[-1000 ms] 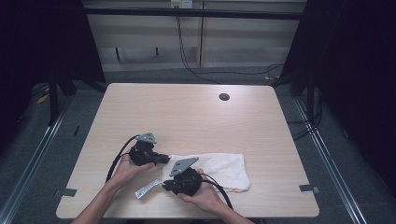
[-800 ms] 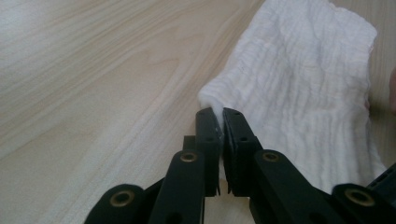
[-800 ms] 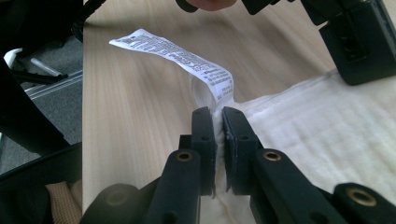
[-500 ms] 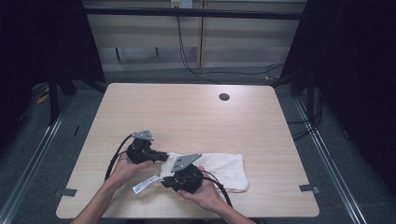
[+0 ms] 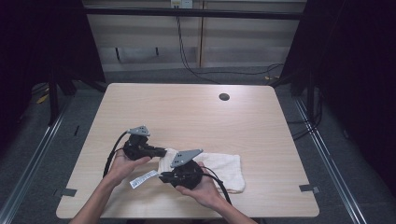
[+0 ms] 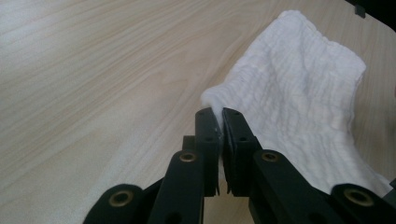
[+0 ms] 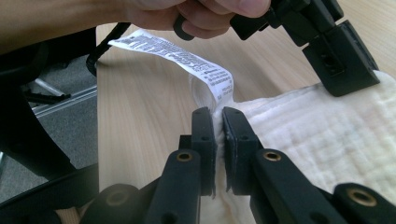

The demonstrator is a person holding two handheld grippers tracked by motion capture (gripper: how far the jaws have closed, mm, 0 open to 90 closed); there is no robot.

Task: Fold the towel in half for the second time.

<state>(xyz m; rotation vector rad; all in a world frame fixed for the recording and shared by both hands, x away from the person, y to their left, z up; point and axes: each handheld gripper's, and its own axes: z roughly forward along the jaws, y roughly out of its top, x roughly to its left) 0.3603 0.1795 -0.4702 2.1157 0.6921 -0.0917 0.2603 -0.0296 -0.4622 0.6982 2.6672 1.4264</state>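
White cloth (image 5: 219, 167) lies flat on the near part of the table (image 5: 196, 116), care label (image 5: 143, 178) at its left end. Left gripper (image 6: 218, 116) pinches one cloth corner, jaws nearly closed. Right gripper (image 7: 218, 116) clamps the edge beside the label.

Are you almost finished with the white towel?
Not nearly. Done: both grippers have grabbed it. The left gripper pinches one corner of the towel, and the right gripper pinches the corner by the label. The towel lies flat, so any folding is not yet begun.
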